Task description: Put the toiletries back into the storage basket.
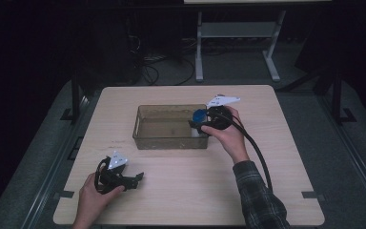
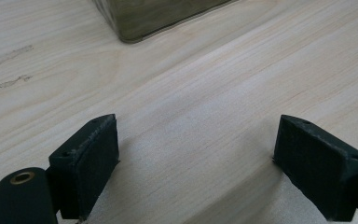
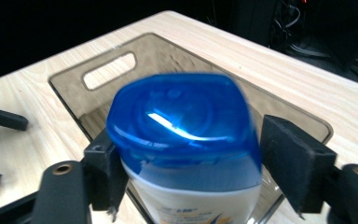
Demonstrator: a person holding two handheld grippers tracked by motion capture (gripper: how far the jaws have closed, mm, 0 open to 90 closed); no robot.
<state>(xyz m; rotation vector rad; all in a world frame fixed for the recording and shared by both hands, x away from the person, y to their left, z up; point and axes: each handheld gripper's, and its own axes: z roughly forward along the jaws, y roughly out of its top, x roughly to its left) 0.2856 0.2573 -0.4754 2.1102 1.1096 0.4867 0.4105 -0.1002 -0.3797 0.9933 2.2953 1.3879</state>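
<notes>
Now right tongs (image 3: 186,172) spread round white bottle w/ blue cap (image 3: 182,126), right pad clear; could topple inside smoky translucent plastic bin (image 1: 171,141). Left tongs (image 2: 196,163) wide, empty, on worktop (image 1: 195,200).

- Dim high view; room black beyond the lit table (image 1: 171,191).
- Blue cap (image 3: 182,126) blurred, with a glare streak toward 12 o'clock.
- Left gripper view sharp, soft shadows.
</notes>
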